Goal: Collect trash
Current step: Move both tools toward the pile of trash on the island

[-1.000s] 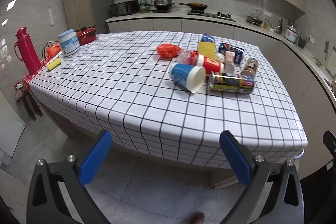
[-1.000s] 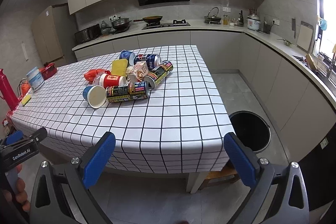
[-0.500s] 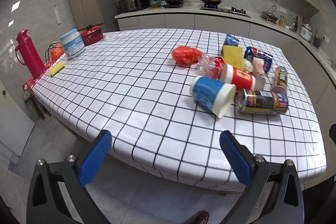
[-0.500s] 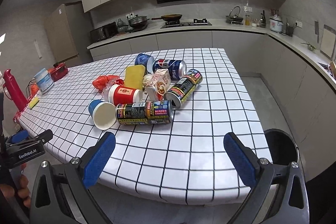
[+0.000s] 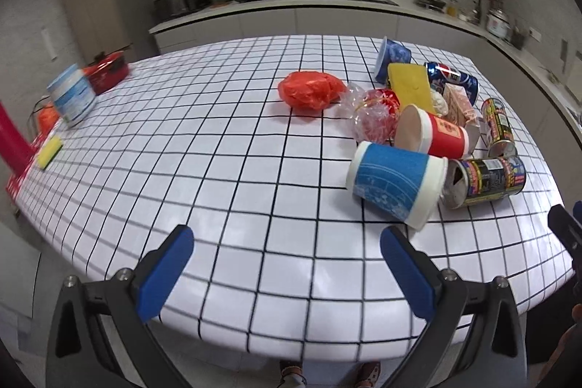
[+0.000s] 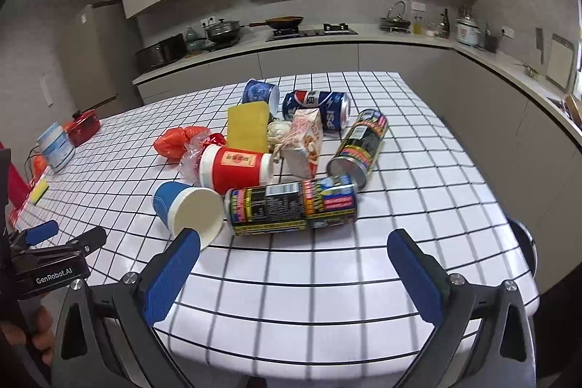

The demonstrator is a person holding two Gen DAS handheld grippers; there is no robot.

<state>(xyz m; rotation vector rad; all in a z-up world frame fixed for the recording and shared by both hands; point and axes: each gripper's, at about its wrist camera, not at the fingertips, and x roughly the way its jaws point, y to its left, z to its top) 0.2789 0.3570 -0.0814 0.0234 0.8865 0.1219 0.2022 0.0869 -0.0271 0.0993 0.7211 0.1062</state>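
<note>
A heap of trash lies on the white checked table (image 5: pixel 225 177): a blue paper cup (image 5: pixel 394 182) on its side, a red cup (image 5: pixel 433 133), a dark can (image 5: pixel 485 180), an orange bag (image 5: pixel 311 91), a crumpled wrapper (image 5: pixel 371 113), a yellow sponge (image 5: pixel 409 86) and a Pepsi can (image 5: pixel 453 80). In the right wrist view the blue cup (image 6: pixel 187 210), the dark can (image 6: pixel 291 208), a second can (image 6: pixel 358 142), a carton (image 6: pixel 303 140) and the Pepsi can (image 6: pixel 316 106) show. My left gripper (image 5: pixel 287 260) is open over the near table edge, left of the cup. My right gripper (image 6: pixel 294 264) is open, just short of the dark can.
A red flask (image 5: pixel 11 137), a white-blue tub (image 5: pixel 72 95), a red box (image 5: pixel 107 75) and a small yellow sponge (image 5: pixel 51 151) stand at the table's far left. A dark round bin (image 6: pixel 525 242) sits on the floor right of the table. Kitchen counters run behind.
Both grippers have moved forward and up towards the table; the trash heap looms larger and the table edge now lies under the fingers. Both stay open.
</note>
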